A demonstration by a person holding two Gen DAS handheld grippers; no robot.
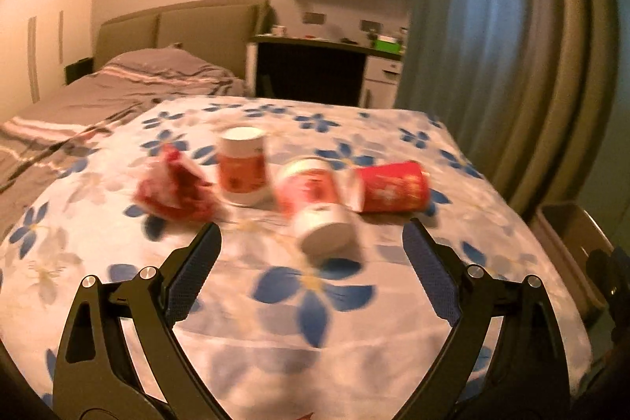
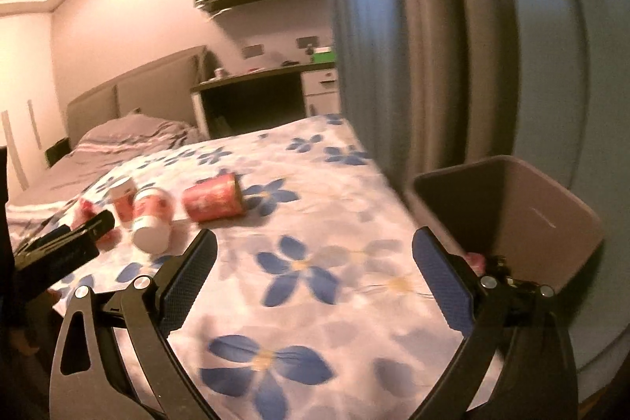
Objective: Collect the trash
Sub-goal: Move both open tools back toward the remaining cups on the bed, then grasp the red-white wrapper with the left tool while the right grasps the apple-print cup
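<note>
Floral-sheeted bed (image 1: 315,341) holds paper cups (image 1: 321,207) and a crumpled wrapper (image 1: 173,185); both your left hand-held gripper (image 1: 311,235) and right hand-held gripper (image 2: 315,243) are spread empty, so rush it and the tipped cups roll away from the bin (image 2: 551,207).

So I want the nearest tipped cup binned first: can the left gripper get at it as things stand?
Probably yes: the left gripper is open, and the tipped cup lies just ahead between its fingers, nothing blocking.
</note>
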